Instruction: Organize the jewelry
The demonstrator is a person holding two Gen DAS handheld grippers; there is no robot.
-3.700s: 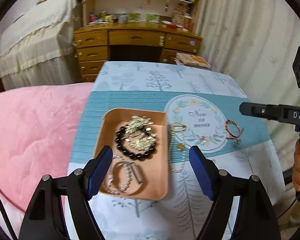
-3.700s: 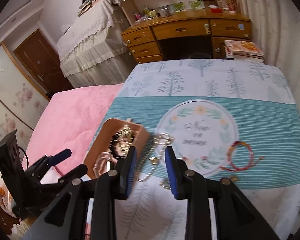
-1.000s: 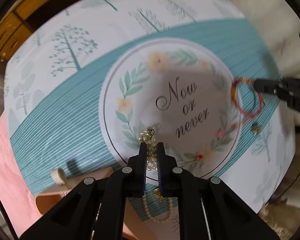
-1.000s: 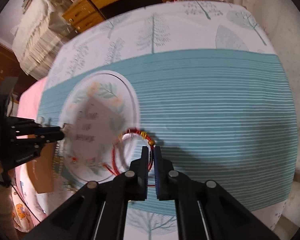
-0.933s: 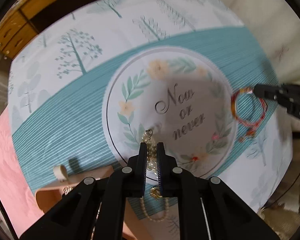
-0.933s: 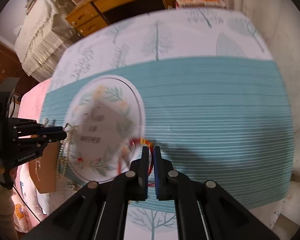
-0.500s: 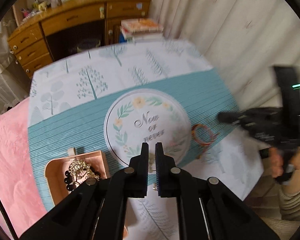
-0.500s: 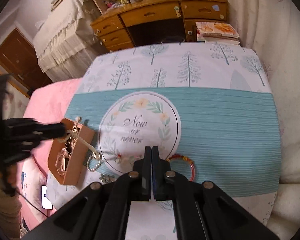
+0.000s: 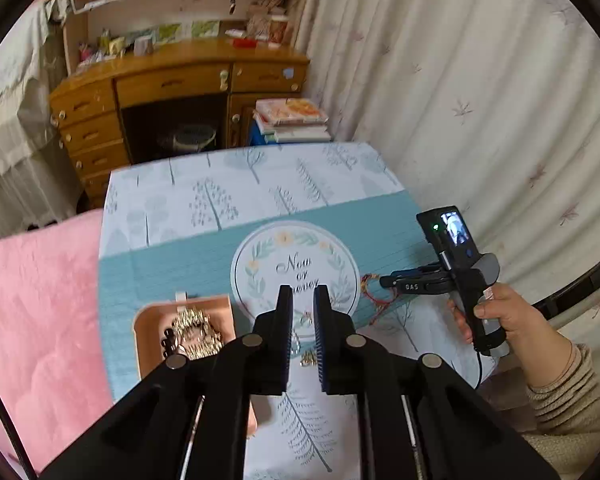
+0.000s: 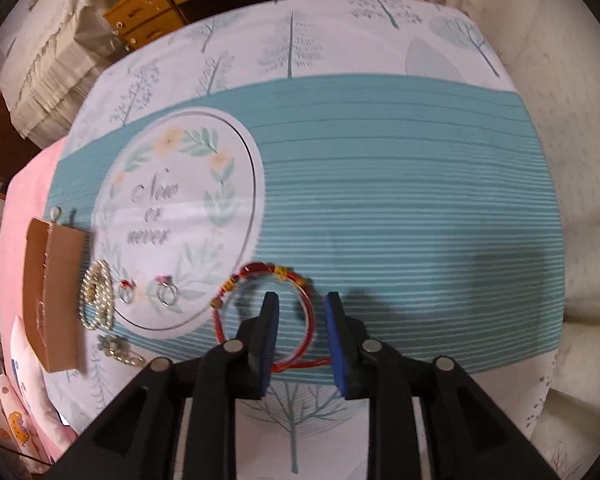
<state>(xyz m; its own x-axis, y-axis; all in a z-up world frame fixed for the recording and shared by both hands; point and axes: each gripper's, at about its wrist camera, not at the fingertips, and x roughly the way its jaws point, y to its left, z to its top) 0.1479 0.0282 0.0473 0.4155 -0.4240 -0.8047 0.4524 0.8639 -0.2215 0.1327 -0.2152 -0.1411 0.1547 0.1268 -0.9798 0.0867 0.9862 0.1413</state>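
Red cord bracelet (image 10: 266, 312) lies directly under right tongs (image 10: 300, 300), which have just been opening, straddling its right arc, nothing gripped.

Soft daylight, heavy fisheye bend at the edges.
I see my right view slightly blurred; the gripper shadow falls on the tablecloth (image 10: 380, 208) toward its right edge.

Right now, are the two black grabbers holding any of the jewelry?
No. The right gripper has just opened, its fingers straddling the red cord bracelet lying on the teal striped tablecloth. The left gripper has just opened slightly, high above, empty.
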